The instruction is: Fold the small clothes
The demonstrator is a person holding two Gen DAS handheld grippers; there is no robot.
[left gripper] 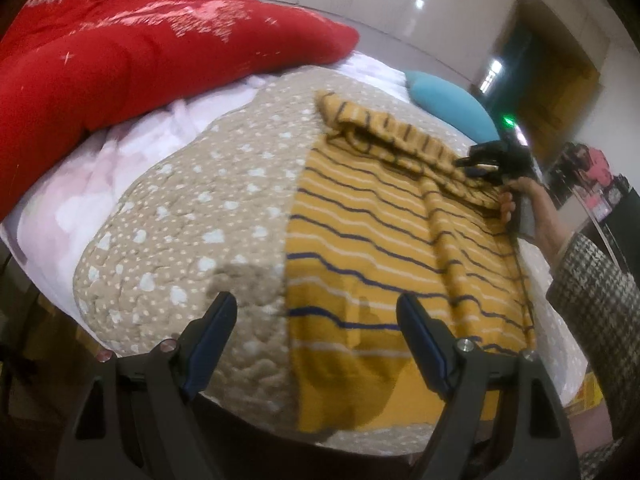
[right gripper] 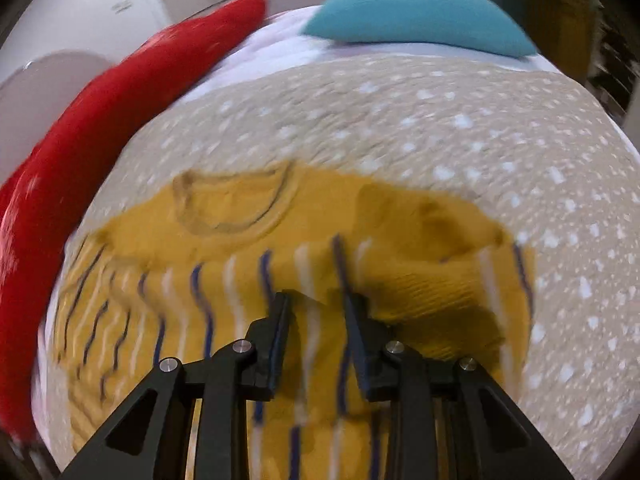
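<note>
A mustard-yellow striped sweater lies on a beige dotted quilt. My left gripper is open and empty, hovering over the sweater's near hem edge and the quilt. In the left wrist view my right gripper sits at the sweater's far right side, on a folded-over sleeve. In the right wrist view my right gripper hovers partly open just over the striped sweater, with a folded sleeve to its right and the neckline ahead. Whether cloth is pinched is unclear.
A red blanket is piled at the back left on a pale pink sheet. A teal pillow lies at the far side. The bed edge is near me.
</note>
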